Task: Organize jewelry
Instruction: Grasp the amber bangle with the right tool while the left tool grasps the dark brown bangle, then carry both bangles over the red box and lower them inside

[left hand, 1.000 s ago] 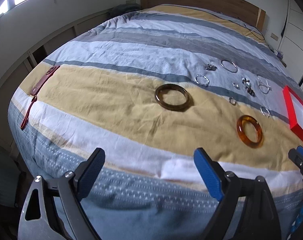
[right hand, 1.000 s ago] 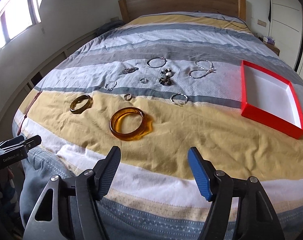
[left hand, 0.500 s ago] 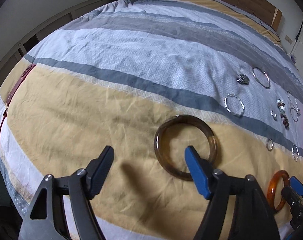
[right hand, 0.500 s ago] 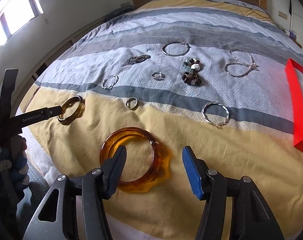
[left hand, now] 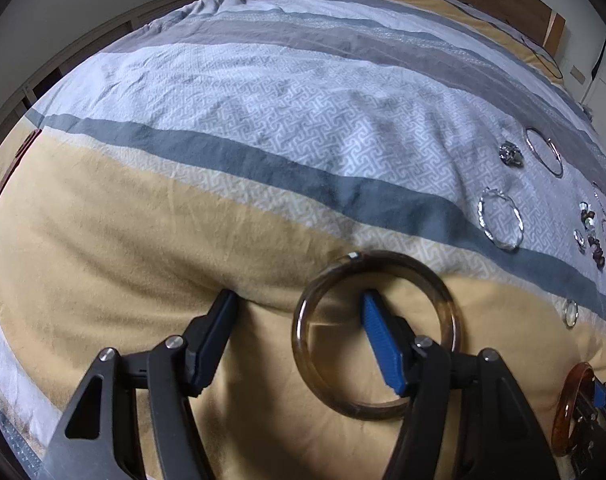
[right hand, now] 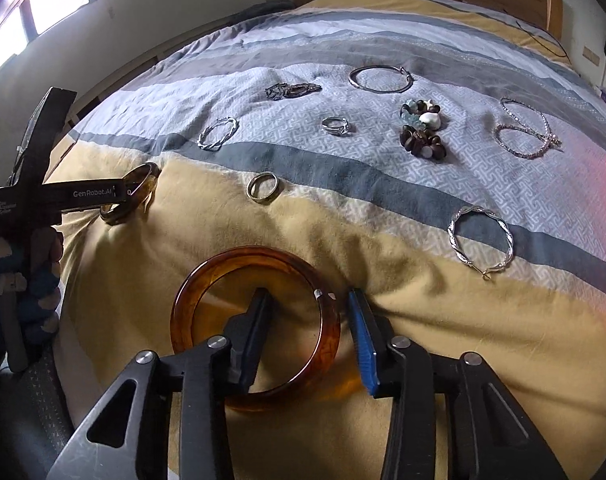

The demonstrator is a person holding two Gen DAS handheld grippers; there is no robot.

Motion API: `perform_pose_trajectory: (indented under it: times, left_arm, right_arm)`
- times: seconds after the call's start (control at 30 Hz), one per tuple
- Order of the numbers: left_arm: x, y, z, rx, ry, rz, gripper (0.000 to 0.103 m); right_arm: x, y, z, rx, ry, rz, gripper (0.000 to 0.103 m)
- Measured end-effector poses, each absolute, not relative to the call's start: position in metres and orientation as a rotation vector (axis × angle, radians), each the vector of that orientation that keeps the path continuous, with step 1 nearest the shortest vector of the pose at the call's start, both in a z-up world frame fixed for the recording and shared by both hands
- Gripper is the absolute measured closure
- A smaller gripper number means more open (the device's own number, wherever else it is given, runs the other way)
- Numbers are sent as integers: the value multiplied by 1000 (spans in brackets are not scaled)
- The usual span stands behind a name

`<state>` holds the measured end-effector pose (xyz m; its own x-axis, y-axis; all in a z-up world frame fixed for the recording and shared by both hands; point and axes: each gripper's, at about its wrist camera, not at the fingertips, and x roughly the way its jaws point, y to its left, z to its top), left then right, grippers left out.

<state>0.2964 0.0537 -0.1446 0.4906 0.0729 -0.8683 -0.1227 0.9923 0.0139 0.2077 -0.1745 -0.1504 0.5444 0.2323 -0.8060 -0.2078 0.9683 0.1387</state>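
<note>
Both claws have dropped onto the bed since a second ago, each with one finger inside a bangle. Left claw (left hand: 299,306) stands wide astride the smoky brown bangle (left hand: 377,334); right claw (right hand: 309,306), narrower, straddles the glossy amber bangle (right hand: 255,330), not yet clamped. Nothing is sorted: twisted silver hoops (right hand: 481,238), ring (right hand: 264,187) and beads (right hand: 423,144) lie loose on the quilt (right hand: 423,308).
</note>
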Motion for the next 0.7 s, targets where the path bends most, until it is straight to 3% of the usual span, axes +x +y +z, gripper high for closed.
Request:
perform_pose_trajectory:
  times: [0.07, 0.1, 0.13, 0.2, 0.7]
  left_arm:
    - [292, 52, -139, -38, 1032, 117, 60]
    - [290, 52, -137, -37, 1029, 114, 72]
    - [289, 52, -134, -43, 1029, 110, 83]
    - [284, 54, -130, -71, 1042, 87, 93]
    - [193, 20, -51, 42, 944, 19, 95]
  right_arm:
    - [208, -177, -149, 37, 956, 252, 86]
    - [207, -178, -147, 41, 956, 253, 90]
    - [206, -179, -145, 40, 954, 255, 90]
    - [202, -179, -140, 26, 950, 256, 91]
    - [111, -203, -59, 9, 820, 173, 92]
